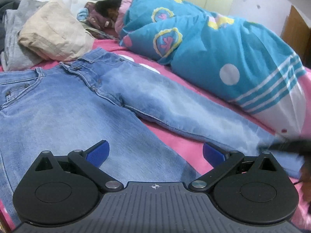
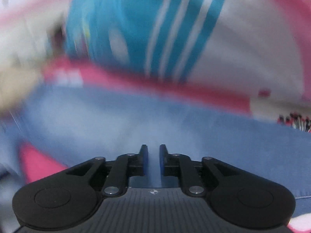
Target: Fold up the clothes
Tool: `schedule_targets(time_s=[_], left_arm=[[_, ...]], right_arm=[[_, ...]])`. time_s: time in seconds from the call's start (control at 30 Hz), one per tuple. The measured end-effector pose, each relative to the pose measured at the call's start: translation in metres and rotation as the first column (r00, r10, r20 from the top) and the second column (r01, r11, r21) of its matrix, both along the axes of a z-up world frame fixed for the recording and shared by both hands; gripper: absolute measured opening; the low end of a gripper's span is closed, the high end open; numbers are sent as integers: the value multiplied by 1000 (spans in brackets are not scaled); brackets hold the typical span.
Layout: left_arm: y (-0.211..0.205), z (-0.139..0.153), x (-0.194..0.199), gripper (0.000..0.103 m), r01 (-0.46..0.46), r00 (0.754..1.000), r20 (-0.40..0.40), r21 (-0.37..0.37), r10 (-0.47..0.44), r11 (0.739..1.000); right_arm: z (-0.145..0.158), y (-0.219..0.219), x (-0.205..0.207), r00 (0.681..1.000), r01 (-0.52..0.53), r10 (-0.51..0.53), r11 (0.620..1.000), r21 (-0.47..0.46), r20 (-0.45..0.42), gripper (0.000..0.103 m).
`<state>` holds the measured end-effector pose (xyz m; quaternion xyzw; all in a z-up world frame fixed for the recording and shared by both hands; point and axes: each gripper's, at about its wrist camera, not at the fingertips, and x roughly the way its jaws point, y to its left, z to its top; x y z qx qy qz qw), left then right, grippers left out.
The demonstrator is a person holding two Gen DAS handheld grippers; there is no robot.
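Pink bedding carries our jeans, spread flat just ahead of our left gripper, whose jaws gape empty above one leg. Our right gripper hovers over blurred denim, jaws slightly parted, gripping nothing. Beyond lies a blue patterned duvet.

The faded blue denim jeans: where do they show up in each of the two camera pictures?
Left wrist view: the faded blue denim jeans lie spread across the left and centre, one leg running right.
Right wrist view: the jeans are a blurred blue band across the middle.
Shared landmark: the turquoise quilt with white stripes, lying behind the jeans.
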<state>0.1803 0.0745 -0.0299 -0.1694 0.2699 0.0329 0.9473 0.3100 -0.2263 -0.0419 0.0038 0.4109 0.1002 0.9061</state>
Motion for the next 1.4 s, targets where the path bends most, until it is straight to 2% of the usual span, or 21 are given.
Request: schedule_targets(time_s=[0.1, 0.17, 0.23, 0.33, 0.4, 0.47, 0.57, 0.67, 0.83, 0.87, 0.93, 0.97, 1.0, 1.07, 1.23, 1.4], left_arm=[[8, 1, -4, 103, -55, 998, 10, -28, 56, 998], [15, 4, -8, 103, -103, 994, 32, -57, 105, 993], [21, 6, -10, 103, -146, 988, 42, -87, 150, 985], [29, 5, -10, 103, -184, 982, 33, -114, 189, 976], [33, 3, -10, 103, -199, 979, 23, -133, 203, 971], [36, 3, -12, 103, -208, 977, 22, -150, 214, 967], [40, 4, -16, 103, -229, 971, 35, -163, 237, 960], [44, 3, -18, 103, -256, 962, 45, -174, 267, 951], [47, 1, -16, 103, -266, 961, 33, -169, 275, 949], [47, 1, -16, 103, -265, 961, 31, -169, 274, 949], [48, 0, -15, 103, -265, 962, 24, -167, 272, 950], [48, 0, -14, 103, -265, 962, 19, -165, 271, 950], [48, -1, -13, 103, -265, 963, 14, -163, 270, 951], [48, -1, -12, 103, -262, 964, 4, -151, 266, 953], [54, 1, -13, 103, -280, 959, 7, -150, 284, 948], [63, 2, -12, 103, -316, 947, -3, -168, 320, 934]], right_arm=[[28, 27, 10, 994, -91, 92, 995, -33, 50, 15], [55, 57, 17, 971, -203, 205, 979, -30, 121, 15], [80, 99, 26, 919, -341, 347, 938, -65, 188, 17], [98, 168, 45, 816, -524, 529, 847, -86, 232, 29], [96, 219, 62, 748, -618, 625, 779, -109, 224, 36], [88, 267, 81, 686, -686, 699, 714, -140, 201, 37], [65, 325, 102, 623, -754, 770, 637, -160, 136, 39], [45, 370, 115, 581, -783, 808, 587, -203, 97, 39], [22, 406, 130, 576, -790, 817, 566, -236, 32, 37], [19, 408, 131, 576, -792, 817, 564, -233, 20, 35], [17, 412, 130, 576, -798, 818, 561, -220, -1, 21], [16, 414, 129, 575, -799, 818, 559, -222, -11, 9], [15, 415, 126, 574, -797, 819, 555, -237, -12, 2], [16, 417, 120, 580, -784, 815, 561, -265, 9, 0], [29, 417, 115, 612, -750, 786, 613, -251, 88, 0], [35, 422, 118, 617, -742, 778, 625, -242, 118, 0]])
